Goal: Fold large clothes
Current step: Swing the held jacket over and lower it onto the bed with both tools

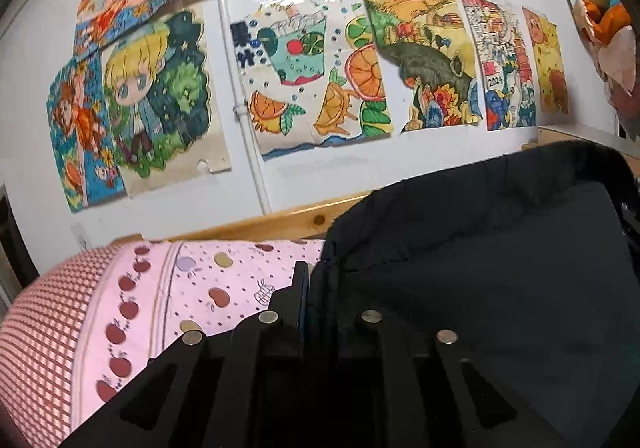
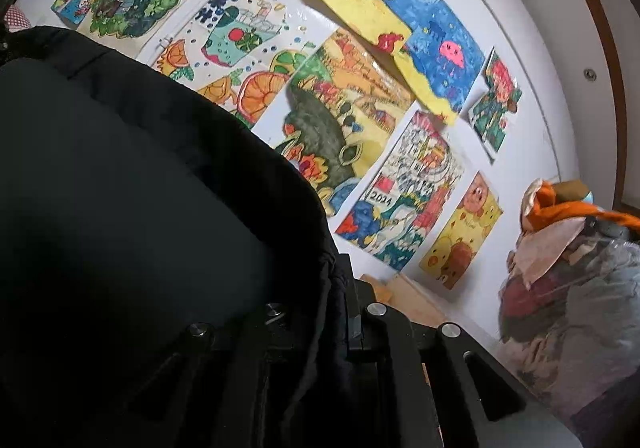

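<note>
A large black padded garment fills the right half of the left wrist view and the left half of the right wrist view. It hangs stretched between the two grippers, lifted above the bed. My left gripper is shut on the garment's left edge. My right gripper is shut on its right edge, with the cloth bunched between the fingers.
A pink bedsheet with an apple print lies below the left gripper, with a wooden bed rail behind it. The white wall carries many colourful drawings. A pile of clothes and bags sits at the right.
</note>
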Action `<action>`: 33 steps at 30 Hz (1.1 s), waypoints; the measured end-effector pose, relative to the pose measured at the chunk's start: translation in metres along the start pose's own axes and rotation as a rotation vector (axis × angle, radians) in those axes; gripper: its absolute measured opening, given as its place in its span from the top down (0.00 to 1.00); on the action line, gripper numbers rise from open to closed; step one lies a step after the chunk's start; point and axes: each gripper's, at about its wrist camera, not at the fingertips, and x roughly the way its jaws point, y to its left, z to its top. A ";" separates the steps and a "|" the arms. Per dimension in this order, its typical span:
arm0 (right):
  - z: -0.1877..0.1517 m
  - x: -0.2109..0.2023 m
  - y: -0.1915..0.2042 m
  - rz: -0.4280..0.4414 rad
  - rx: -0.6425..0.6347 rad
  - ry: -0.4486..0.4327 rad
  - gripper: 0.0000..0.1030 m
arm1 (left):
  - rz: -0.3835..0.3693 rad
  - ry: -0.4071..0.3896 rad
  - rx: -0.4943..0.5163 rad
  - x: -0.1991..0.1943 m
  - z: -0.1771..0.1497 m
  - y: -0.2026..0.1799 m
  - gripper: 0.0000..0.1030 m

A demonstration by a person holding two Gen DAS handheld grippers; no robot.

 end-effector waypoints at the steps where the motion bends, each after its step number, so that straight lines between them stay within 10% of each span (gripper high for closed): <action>1: -0.004 0.003 0.003 0.014 0.002 0.012 0.89 | -0.009 0.000 -0.012 0.002 -0.003 0.001 0.86; 14: -0.022 0.016 0.016 0.036 -0.013 0.085 0.76 | 0.025 0.071 -0.084 0.022 -0.014 0.011 0.36; 21: -0.016 0.005 0.001 -0.051 -0.005 0.086 0.37 | 0.002 0.071 -0.167 0.012 -0.012 0.031 0.10; 25: -0.009 -0.019 -0.036 -0.013 0.112 0.036 0.08 | -0.003 0.015 -0.231 -0.013 -0.007 0.047 0.07; 33: 0.002 -0.063 -0.078 0.203 0.197 0.002 0.04 | -0.101 -0.071 -0.247 -0.063 0.004 0.049 0.02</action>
